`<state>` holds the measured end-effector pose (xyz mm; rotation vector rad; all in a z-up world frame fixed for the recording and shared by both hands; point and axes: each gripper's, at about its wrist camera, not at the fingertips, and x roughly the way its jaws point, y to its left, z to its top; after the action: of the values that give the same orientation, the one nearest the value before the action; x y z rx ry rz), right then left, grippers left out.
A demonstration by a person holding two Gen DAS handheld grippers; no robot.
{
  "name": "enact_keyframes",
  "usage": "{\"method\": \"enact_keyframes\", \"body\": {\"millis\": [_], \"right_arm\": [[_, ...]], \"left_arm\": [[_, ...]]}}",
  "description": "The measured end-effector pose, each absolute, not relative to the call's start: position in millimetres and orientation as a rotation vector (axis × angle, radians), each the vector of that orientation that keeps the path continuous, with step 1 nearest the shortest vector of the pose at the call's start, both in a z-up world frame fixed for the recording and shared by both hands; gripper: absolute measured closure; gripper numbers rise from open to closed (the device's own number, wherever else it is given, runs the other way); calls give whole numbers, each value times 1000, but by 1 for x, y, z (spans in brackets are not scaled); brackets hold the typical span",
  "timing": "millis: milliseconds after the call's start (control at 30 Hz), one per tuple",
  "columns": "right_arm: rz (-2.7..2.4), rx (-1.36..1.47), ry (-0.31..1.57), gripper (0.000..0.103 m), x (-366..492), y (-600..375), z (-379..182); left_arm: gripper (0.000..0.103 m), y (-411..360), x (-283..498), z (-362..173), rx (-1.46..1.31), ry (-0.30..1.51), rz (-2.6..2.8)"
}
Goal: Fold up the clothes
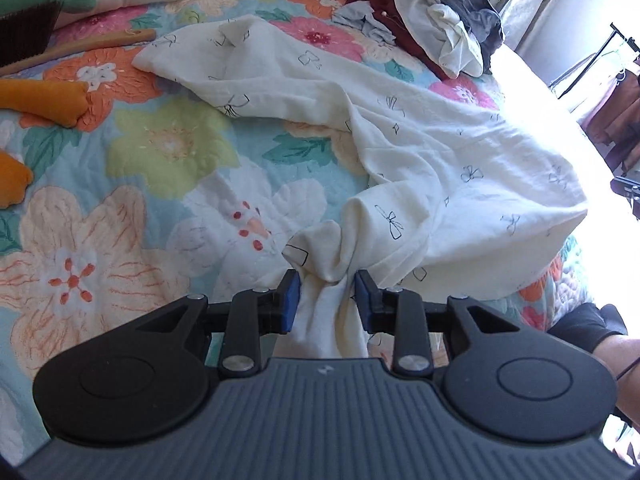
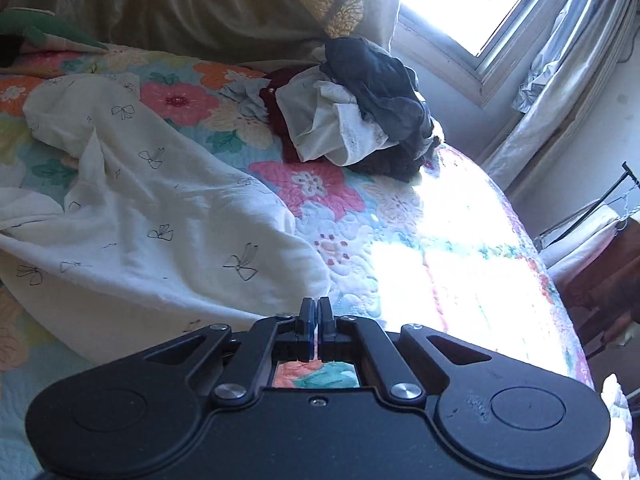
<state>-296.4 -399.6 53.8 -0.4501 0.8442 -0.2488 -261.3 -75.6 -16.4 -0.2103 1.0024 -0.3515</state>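
on the flowered bed (image 1: 132, 184), left gripper (image 1: 327, 290) pinches a bunched edge of the white bow-print garment (image 1: 440, 160); right gripper (image 2: 316, 320) hovers clenched, empty, beside it.

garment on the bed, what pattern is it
Cream garment with small black bow outlines; clearest in the left wrist view.

**Hidden and cut off**

The white garment (image 1: 440, 168) disappears behind the left gripper (image 1: 327, 290), and its right side bleaches out in sunlight. The bed's (image 2: 460, 280) right edge is washed out. A brush (image 1: 28, 32) is cropped at the frame's left.
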Motion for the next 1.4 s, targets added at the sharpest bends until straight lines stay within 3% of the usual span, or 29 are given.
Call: {"method": "enact_keyframes", "body": {"millis": [133, 267, 300, 367, 467, 600, 733, 800, 867, 900, 933, 1000, 1233, 1400], "right_arm": [[-286, -450, 810, 103, -295, -412, 66], [-47, -204, 812, 100, -295, -414, 69], [27, -129, 827, 99, -293, -412, 66], [140, -66, 871, 83, -287, -398, 52], [241, -270, 852, 59, -286, -352, 31], [391, -479, 886, 62, -291, -314, 4], [478, -525, 838, 62, -300, -305, 12], [526, -508, 849, 61, -300, -307, 13], [574, -495, 868, 60, -301, -308, 12], [600, -470, 886, 60, -301, -311, 10], [627, -440, 905, 60, -300, -314, 8], [663, -380, 945, 60, -297, -321, 2], [545, -496, 989, 60, -289, -321, -37], [551, -588, 949, 56, -299, -313, -37]], "left_arm": [[77, -66, -257, -9, -266, 940, -322], [75, -68, -260, -9, -186, 967, -292], [68, -69, -265, -8, -163, 978, -300], [58, -72, -275, -7, -121, 999, -321], [45, -94, -295, -8, 61, 943, -339], [34, -122, -307, -16, 221, 936, -414], [6, -134, -308, -32, 224, 1008, -503], [6, -140, -306, -43, 248, 1036, -513], [11, -138, -302, -47, 253, 1029, -477], [33, -137, -300, -48, 255, 1026, -459], [66, -133, -296, -46, 240, 1032, -440], [90, -119, -285, -37, 164, 1051, -437], [90, -62, -238, -2, -237, 958, -405], [90, -73, -200, -8, -195, 886, -354]]}}
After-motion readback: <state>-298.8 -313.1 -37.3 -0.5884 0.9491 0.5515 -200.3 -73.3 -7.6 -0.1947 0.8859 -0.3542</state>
